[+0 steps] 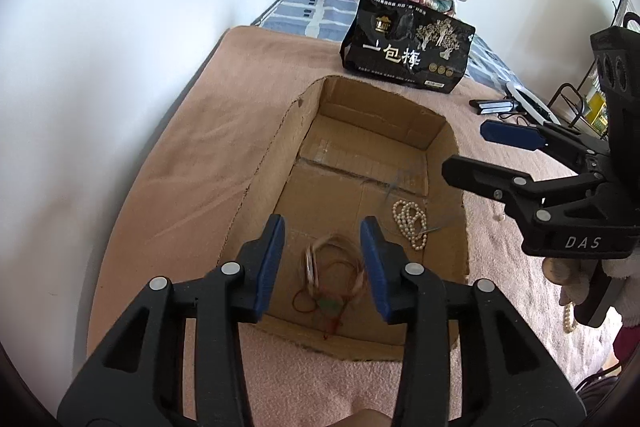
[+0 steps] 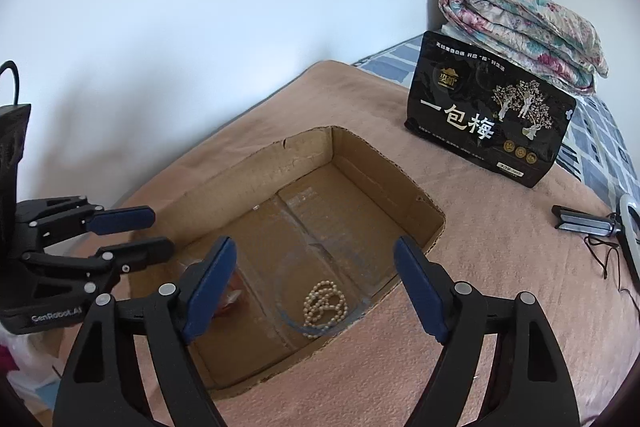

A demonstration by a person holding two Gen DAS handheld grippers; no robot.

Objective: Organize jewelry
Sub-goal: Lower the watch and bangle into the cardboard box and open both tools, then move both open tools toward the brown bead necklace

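A bed covered by a pink blanket [image 1: 192, 155] stands against a pale wall, and an open cardboard box [image 2: 248, 171] lies on the blanket. At the near left of the box floor, blurred in the left wrist view, lies a tangle of thin red and tan cord jewelry [image 1: 330, 277]. The left tongs [image 1: 323, 259] hang directly over that tangle, spread wide with nothing between them. To the right, on the box floor near the right wall, a coiled pearl necklace [image 2: 324, 307] rests inside a clear, shallow dish [image 2: 286, 315]. The right tongs [image 2: 316, 291] are spread wide and hold nothing, hovering above the pearls. Beyond the box, at the far right, a black snack pouch [image 2: 488, 115] stands upright, with a folded floral quilt [image 2: 520, 23] behind it.
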